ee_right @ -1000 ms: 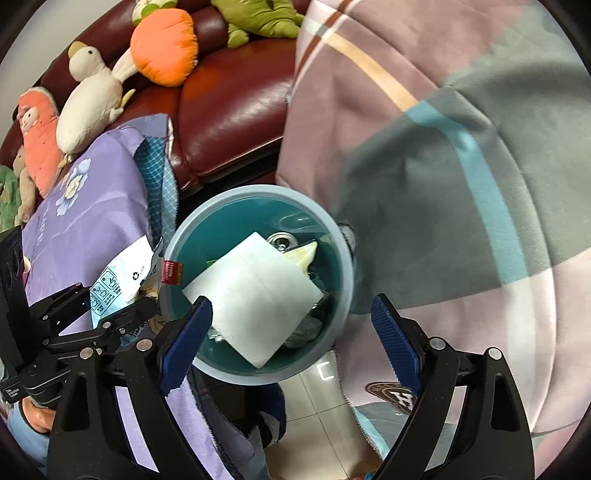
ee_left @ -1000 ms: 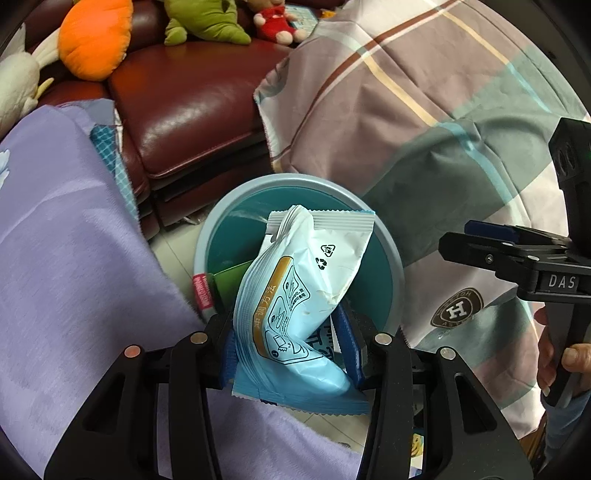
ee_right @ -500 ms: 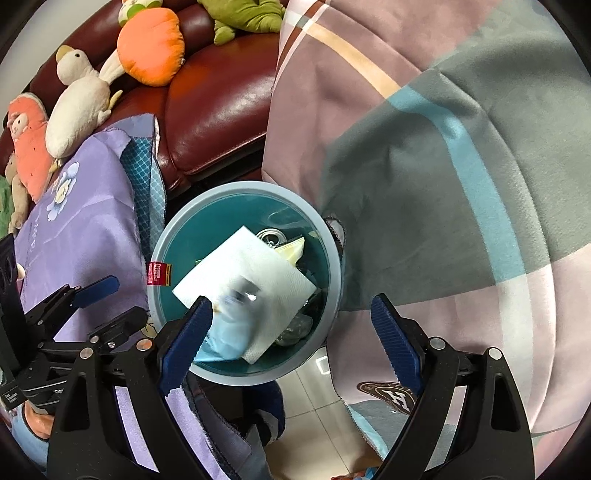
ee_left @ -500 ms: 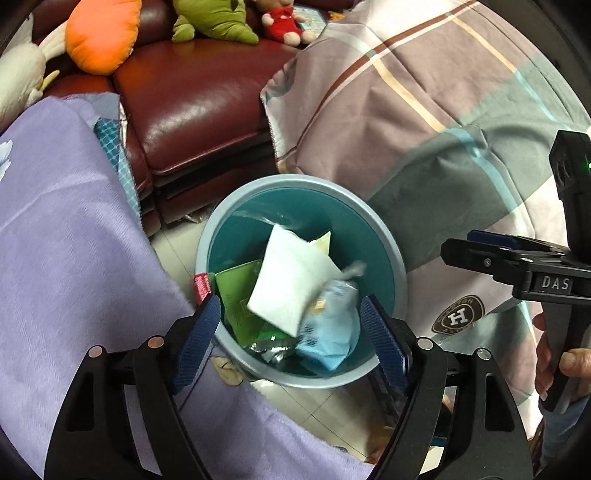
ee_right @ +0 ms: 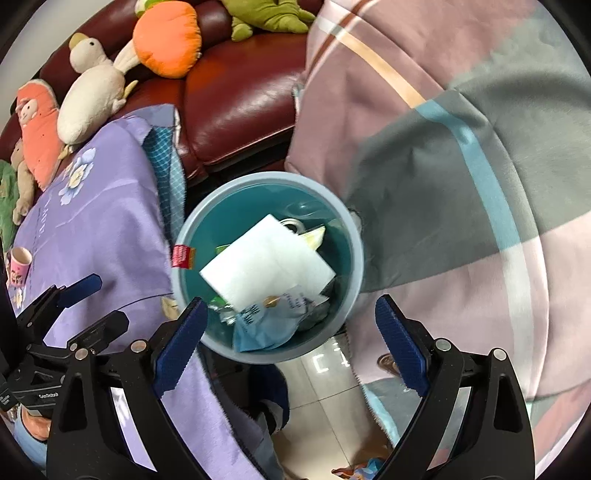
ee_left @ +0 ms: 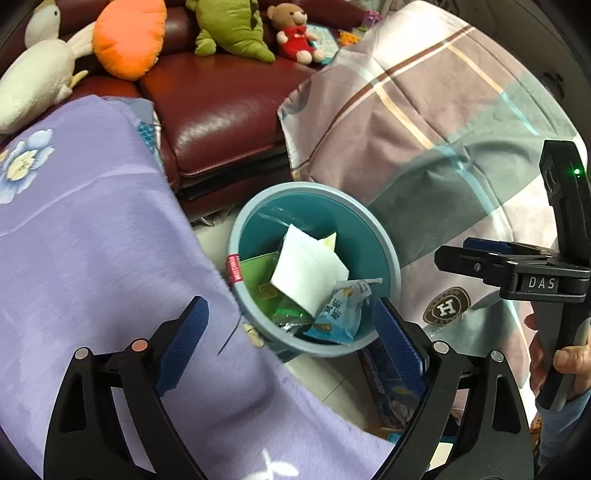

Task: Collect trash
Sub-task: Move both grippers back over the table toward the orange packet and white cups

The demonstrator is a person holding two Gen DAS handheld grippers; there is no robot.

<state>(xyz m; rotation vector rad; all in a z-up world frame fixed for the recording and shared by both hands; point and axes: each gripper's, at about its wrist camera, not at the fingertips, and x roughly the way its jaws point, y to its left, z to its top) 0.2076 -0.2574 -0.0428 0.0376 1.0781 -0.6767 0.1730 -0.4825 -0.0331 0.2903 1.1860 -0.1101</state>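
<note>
Light-blue snack wrapper [ee_left: 338, 314] is in the teal bin [ee_left: 384, 236], lying on top of the pile at the near side of the rim, touching neither gripper. We see it partly tucked under a white paper sheet [ee_left: 306, 269]; green packets [ee_left: 258, 273] sit beside that, and from the right wrist view a metal can top [ee_right: 291, 224] peeks out behind the sheet. Print on the wrapper is too blurred to read.

Red tag [ee_left: 233, 268] is clipped on the bin's left rim; its text is not legible in either view.

Our left gripper [ee_left: 290, 338] hangs above the bin's near edge, jaws spread wide after just opening, nothing between the blue pads. Right gripper [ee_right: 290, 334] is also spread wide and empty, over the same near edge. Seen from the left wrist, the right tool's body reads "DAS" (a green LED is lit above it), and a hand [ee_left: 565, 365] holds its handle. Seen from the right wrist, the left tool carries small white lettering, roughly "GenRobot", hard to confirm.

Bin stands on the tiled floor between a purple flowered cloth [ee_left: 92, 258] on the left and a plaid blanket [ee_left: 424, 129] on the right; the blanket has a round badge with an "H" [ee_left: 445, 308]. Behind it is a dark red leather sofa [ee_left: 221, 122] with plush toys: orange carrot [ee_left: 129, 37], white duck [ee_left: 33, 81], green plush [ee_left: 229, 29], small bear in red [ee_left: 295, 33]. A pink printed cup [ee_right: 18, 264] sits on the purple cloth.
</note>
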